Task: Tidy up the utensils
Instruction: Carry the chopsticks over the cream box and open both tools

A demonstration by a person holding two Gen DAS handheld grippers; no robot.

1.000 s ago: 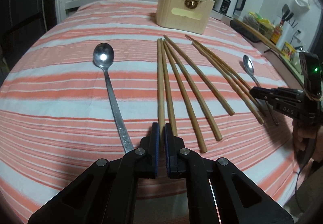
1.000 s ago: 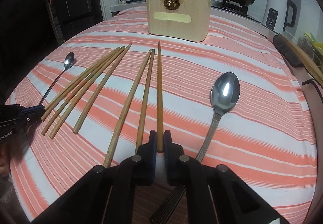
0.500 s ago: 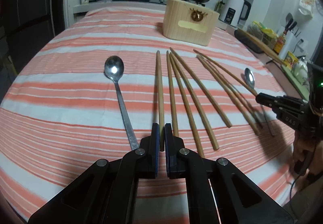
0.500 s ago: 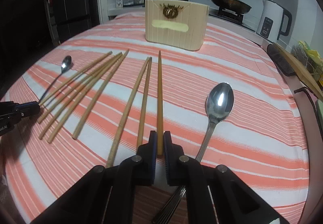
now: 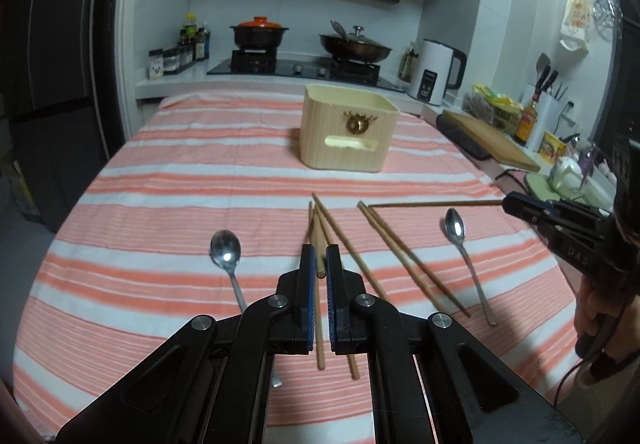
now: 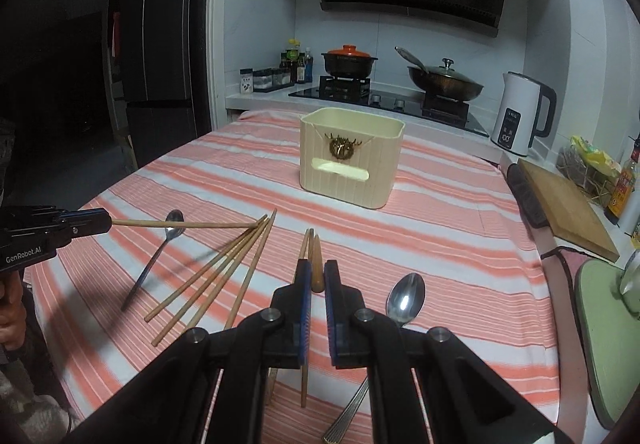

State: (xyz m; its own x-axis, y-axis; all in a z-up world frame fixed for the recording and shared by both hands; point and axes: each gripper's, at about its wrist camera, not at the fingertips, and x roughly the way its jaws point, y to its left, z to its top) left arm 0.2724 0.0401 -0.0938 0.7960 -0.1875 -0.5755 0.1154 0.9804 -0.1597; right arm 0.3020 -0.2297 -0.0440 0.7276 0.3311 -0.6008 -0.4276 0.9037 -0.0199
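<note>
Wooden chopstick (image 5: 318, 240) clamped in our left gripper (image 5: 320, 258), lifted above striped cloth (image 5: 160, 212). Right gripper (image 5: 507, 201), marked "DAS", pinches second chopstick (image 5: 436, 203) level over small spoon (image 5: 456, 228). Loose chopsticks (image 5: 400, 256) lie on cloth; cream box (image 5: 348, 132) stands beyond.

Right wrist view: we see our right gripper (image 6: 317, 272) closed on second chopstick (image 6: 317, 268), pointing towards box (image 6: 350, 160). Left gripper (image 6: 107, 222) reads "GenRobot.AI", gripping chopstick (image 6: 184, 224). Kettle (image 6: 520, 116) display too small to read.
</note>
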